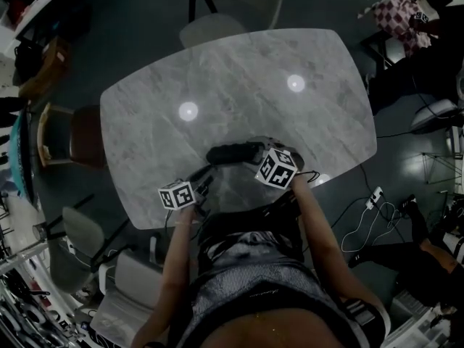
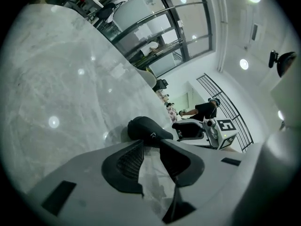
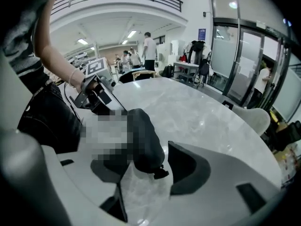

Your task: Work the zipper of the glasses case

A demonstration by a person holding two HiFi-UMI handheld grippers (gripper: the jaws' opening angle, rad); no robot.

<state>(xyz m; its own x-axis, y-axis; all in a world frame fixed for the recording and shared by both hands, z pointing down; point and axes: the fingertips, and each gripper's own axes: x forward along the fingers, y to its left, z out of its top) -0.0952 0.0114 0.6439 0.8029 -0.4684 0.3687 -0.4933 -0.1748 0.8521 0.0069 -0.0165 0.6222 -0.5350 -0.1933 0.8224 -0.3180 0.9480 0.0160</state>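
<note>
Where the grey marbled surface [image 1: 239, 71] nears the person, the glasses case [image 3: 141, 126] lies, its end between the spread right tongs [image 3: 146, 150], clear of the right pad. Left tongs [image 2: 151, 147] slightly parted, pinching nothing; case just past tips at 12 o'clock. Case black, rounded, matte; small zipper pull [image 3: 161, 172] at near end.

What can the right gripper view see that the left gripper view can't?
Only the right gripper view shows the zipper pull, between the right gripper's wide-apart jaws. Only the left gripper view looks between the left gripper's jaws: slightly apart, nothing between them. Both show the dark glasses case lying on the grey marble table.
</note>
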